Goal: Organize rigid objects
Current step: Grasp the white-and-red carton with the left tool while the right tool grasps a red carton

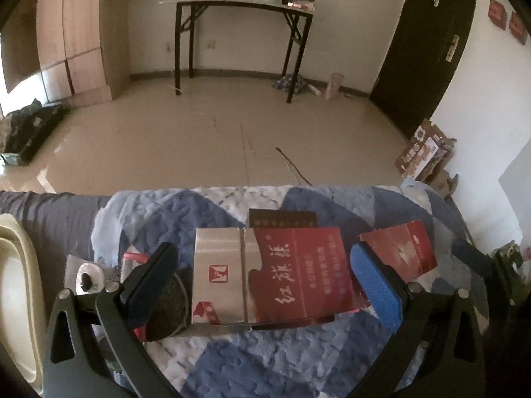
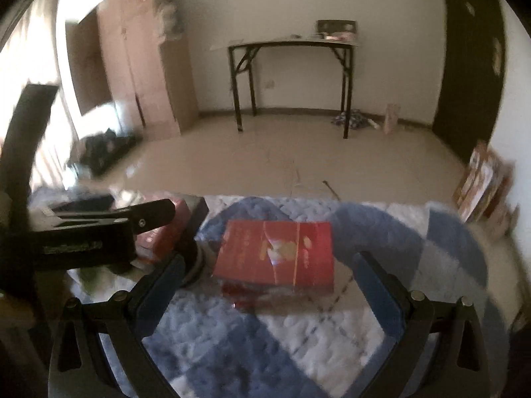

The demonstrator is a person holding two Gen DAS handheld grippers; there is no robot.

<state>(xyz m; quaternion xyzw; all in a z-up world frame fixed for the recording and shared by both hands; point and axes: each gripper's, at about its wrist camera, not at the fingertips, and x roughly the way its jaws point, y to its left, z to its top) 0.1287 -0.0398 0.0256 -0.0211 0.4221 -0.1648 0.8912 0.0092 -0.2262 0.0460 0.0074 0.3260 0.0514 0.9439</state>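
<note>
Left gripper (image 1: 270,277) spread wide around a silver-and-red cigarette carton (image 1: 268,275) lying on the blue-and-white quilt (image 1: 232,358), pads not touching it. Right gripper (image 2: 272,293) equally wide, empty, before a closed red box (image 2: 275,253) on the same quilt. Contents of both unseen.

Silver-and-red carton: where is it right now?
Left wrist view: the silver-and-red carton lies on the blue quilt, between the open left tongs.

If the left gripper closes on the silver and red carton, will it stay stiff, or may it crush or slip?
The silver and red carton looks like thin cardboard with a torn flap, so it may dent under a hard squeeze. It is probably light for its size. It lies flat on the soft quilted blanket, so a push may drag rather than slide it.
</note>
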